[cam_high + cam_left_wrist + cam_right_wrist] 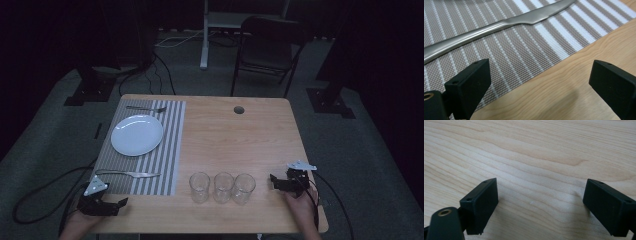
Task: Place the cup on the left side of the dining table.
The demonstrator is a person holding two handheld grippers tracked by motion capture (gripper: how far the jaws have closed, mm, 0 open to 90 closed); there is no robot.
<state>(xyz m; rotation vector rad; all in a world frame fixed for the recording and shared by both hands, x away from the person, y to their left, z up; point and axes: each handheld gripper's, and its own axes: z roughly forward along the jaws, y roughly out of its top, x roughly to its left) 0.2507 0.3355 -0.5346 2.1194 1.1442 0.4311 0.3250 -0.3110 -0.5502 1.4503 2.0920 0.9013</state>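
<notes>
- Dim surroundings framed a pale wooden table, with a folding chair and cables on the carpet beyond its far edge.
- On the table's left part lay a striped placemat carrying a white plate, a fork at the far edge and a knife near the near edge.
- Three empty glasses stood in a close row by the near edge, between the two hands.
- The left gripper hovered just off the placemat's near corner, jaws spread apart with nothing between them; its own view showed the knife lying just beyond, untouched.
- The right gripper rested to the right of the glasses, jaws likewise released and empty over bare wood.
- Judged from this, the knife seemed the left gripper's target: a good pick would have meant going forward, lining the jaws across the slim handle rather than along it, sinking low enough to pinch the flat metal, and closing squarely so it would not skid on the weave.
</notes>
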